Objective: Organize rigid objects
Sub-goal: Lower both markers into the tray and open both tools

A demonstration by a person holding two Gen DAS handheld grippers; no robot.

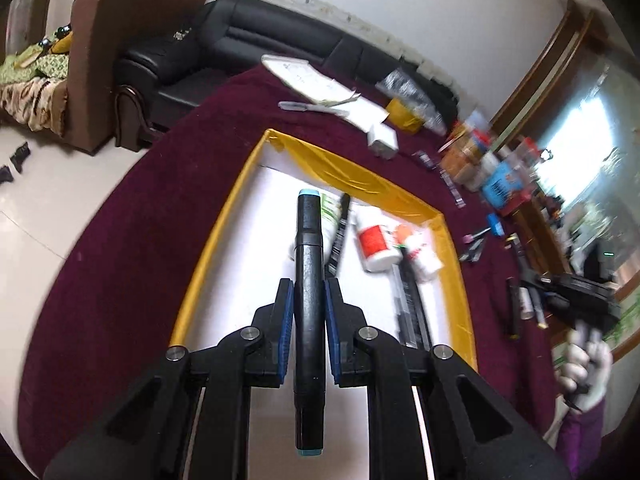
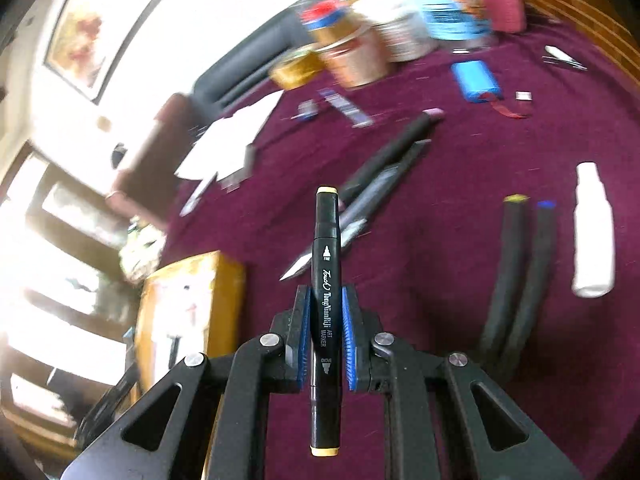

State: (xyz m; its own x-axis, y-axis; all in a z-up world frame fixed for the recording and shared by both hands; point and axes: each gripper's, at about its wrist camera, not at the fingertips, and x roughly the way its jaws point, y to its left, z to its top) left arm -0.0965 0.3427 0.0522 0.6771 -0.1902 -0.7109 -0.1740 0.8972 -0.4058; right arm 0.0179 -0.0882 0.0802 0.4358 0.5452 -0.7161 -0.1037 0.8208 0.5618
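Observation:
My left gripper (image 1: pixel 308 296) is shut on a black art marker with teal end caps (image 1: pixel 308 280) and holds it above the yellow-rimmed white tray (image 1: pixel 224 240). The tray holds a red-labelled white bottle (image 1: pixel 374 246), another small bottle (image 1: pixel 420 254), a green-labelled tube and several dark pens. My right gripper (image 2: pixel 326 304) is shut on a black art marker with pale yellow end caps (image 2: pixel 327 280), above the maroon tablecloth (image 2: pixel 440 240). Two black markers (image 2: pixel 516 272), a white bottle (image 2: pixel 594 232) and more dark markers (image 2: pixel 384 164) lie on the cloth.
The tray also shows at the left of the right wrist view (image 2: pixel 180 312). Jars, a tape roll and boxes (image 2: pixel 360 52) crowd the far table edge, with a blue block (image 2: pixel 476 80). Papers (image 1: pixel 320 84) and a white box (image 1: pixel 382 140) lie beyond the tray. A black sofa (image 1: pixel 240 36) stands behind.

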